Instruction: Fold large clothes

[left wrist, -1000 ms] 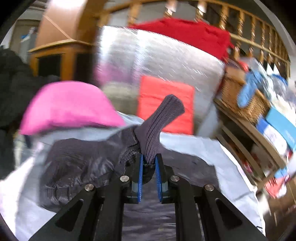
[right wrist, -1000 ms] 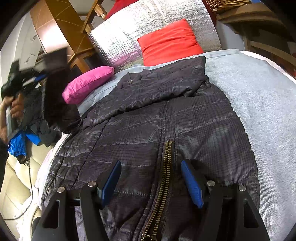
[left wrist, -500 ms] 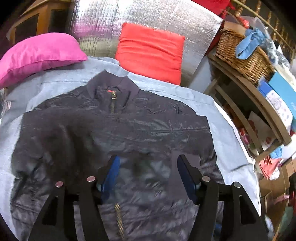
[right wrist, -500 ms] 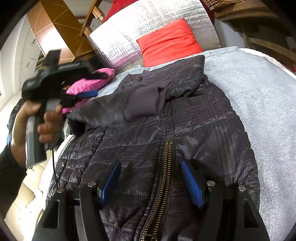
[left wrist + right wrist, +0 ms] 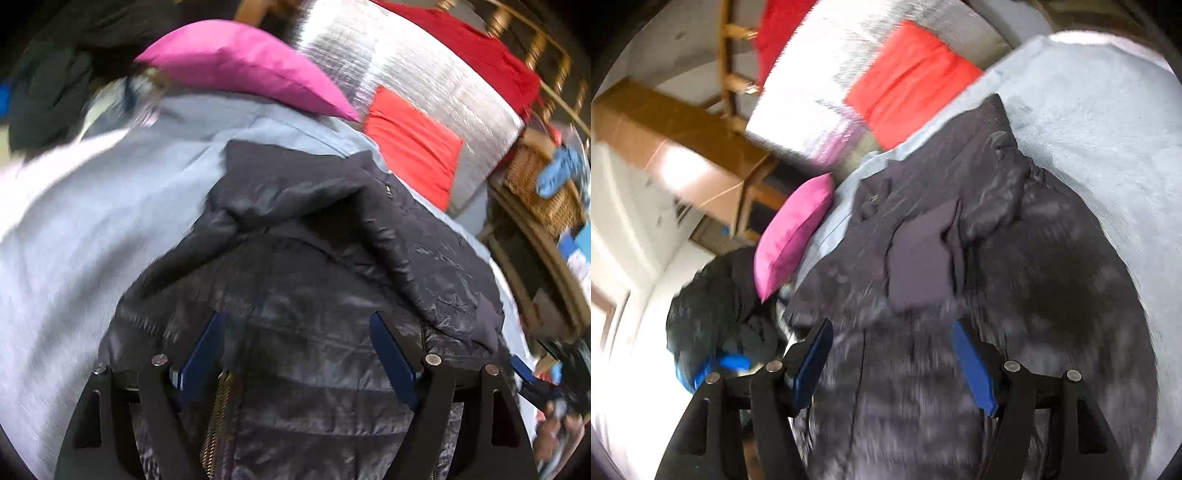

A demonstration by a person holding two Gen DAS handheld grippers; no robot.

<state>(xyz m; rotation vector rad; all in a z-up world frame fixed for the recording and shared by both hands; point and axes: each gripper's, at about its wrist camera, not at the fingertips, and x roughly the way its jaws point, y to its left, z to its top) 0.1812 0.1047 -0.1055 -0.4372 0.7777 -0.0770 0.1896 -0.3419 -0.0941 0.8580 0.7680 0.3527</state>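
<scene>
A dark quilted jacket [image 5: 314,302] lies front up, zip closed, on the pale grey bedsheet [image 5: 92,221]. One sleeve [image 5: 424,258] is folded across its chest, and the knit cuff [image 5: 919,266] rests flat near the middle. My left gripper [image 5: 295,319] hovers low over the jacket's front beside the zip [image 5: 216,417]. Its jaws are opening and the pads press on nothing. My right gripper [image 5: 891,326] stands open over the jacket's lower part, tilted, with only fabric beneath it. A hand [image 5: 561,432] shows at the left wrist view's lower right edge.
A pink cushion [image 5: 240,62] and a red cushion [image 5: 410,147] lean on a silver foil mat [image 5: 406,74] at the bed's head. A wicker basket [image 5: 543,184] sits on wooden shelves to the right. A heap of dark clothes [image 5: 720,306] lies off the left side.
My left gripper let go of the sleeve cuff, opened wide and dropped toward the jacket. The sleeve now lies folded across the chest. My right gripper rolled and shifted sideways, still open.
</scene>
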